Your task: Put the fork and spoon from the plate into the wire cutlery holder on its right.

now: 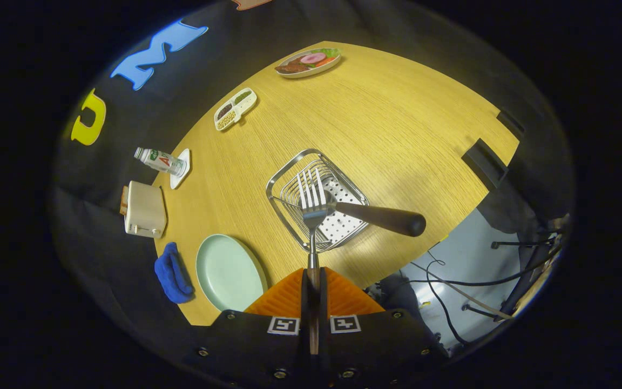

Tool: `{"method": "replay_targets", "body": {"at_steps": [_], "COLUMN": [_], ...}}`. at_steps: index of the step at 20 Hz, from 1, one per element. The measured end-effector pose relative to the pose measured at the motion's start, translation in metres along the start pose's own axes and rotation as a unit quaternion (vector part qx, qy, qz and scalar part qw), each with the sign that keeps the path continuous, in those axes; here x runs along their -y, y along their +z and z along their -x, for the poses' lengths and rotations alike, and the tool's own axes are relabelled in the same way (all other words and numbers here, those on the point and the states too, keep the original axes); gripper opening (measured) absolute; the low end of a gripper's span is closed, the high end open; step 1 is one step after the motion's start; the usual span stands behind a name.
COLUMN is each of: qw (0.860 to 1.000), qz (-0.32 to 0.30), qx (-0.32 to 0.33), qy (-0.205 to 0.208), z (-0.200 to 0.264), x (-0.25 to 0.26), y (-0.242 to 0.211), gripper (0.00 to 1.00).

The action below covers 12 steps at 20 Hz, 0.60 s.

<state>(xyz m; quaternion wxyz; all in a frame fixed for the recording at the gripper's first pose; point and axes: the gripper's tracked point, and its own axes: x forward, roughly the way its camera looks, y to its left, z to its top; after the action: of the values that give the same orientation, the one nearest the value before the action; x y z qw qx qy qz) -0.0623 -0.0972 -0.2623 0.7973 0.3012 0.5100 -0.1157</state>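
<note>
Light falls from above onto the bench (pixel 397 124), whose wood is bright and warm in the middle and dims toward the near corner. The surrounding booth is very dark. The wire cutlery holder (pixel 289 186) and the fork (pixel 311 197) catch sharp glints, and the holder throws a soft shadow to one side. The pale plate (pixel 227 273) is evenly lit without glare. Fisheye distortion bends the bench's straight edges into curves and squeezes things near the rim. The centre is crisp; the fingers (pixel 289 300), pressed together on the fork's stem, look slightly soft.
</note>
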Motion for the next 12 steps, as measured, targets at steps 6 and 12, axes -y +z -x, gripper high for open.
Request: {"method": "replay_targets", "body": {"at_steps": [6,12], "qw": [1.000,0.999], "qz": [-0.024,-0.035], "qx": [0.000,-0.007], "qy": [0.002,0.007], "z": [0.0023,0.0027], "x": [0.0009,-0.0003], "y": [0.0062,0.0029], "gripper": [0.07,0.07]}}
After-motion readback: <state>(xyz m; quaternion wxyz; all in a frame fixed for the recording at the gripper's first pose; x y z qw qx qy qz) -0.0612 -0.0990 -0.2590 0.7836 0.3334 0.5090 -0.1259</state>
